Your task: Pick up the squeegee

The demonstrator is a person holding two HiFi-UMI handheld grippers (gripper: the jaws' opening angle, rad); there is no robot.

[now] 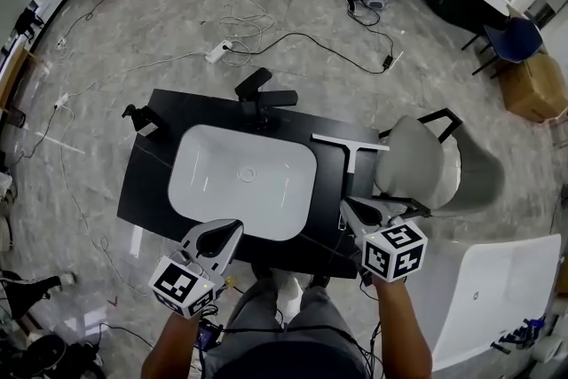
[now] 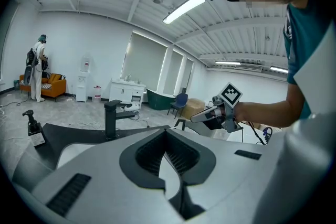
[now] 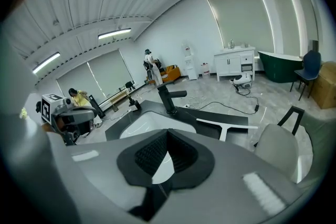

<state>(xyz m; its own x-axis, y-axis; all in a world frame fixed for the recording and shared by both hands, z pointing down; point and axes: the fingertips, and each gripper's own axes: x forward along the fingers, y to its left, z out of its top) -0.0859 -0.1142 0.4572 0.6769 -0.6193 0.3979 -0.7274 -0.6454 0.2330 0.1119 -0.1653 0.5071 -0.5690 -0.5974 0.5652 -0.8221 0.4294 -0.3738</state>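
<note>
The white T-shaped squeegee (image 1: 350, 143) lies flat on the black countertop (image 1: 147, 182), just right of the white sink basin (image 1: 188, 184); in the right gripper view the squeegee (image 3: 226, 126) shows ahead and to the right. My right gripper (image 1: 348, 207) hovers over the counter's near right edge, a short way in front of the squeegee's handle, shut with nothing in it (image 3: 168, 131). My left gripper (image 1: 232, 228) hangs over the basin's near rim, its jaw tips closed together and empty (image 2: 167, 130).
A black faucet (image 1: 259, 95) stands behind the basin, and a small black fixture (image 1: 140, 118) sits at the counter's far left corner. A grey chair (image 1: 417, 160) stands against the counter's right side. A white tub (image 1: 479, 288) is at lower right; cables run over the floor.
</note>
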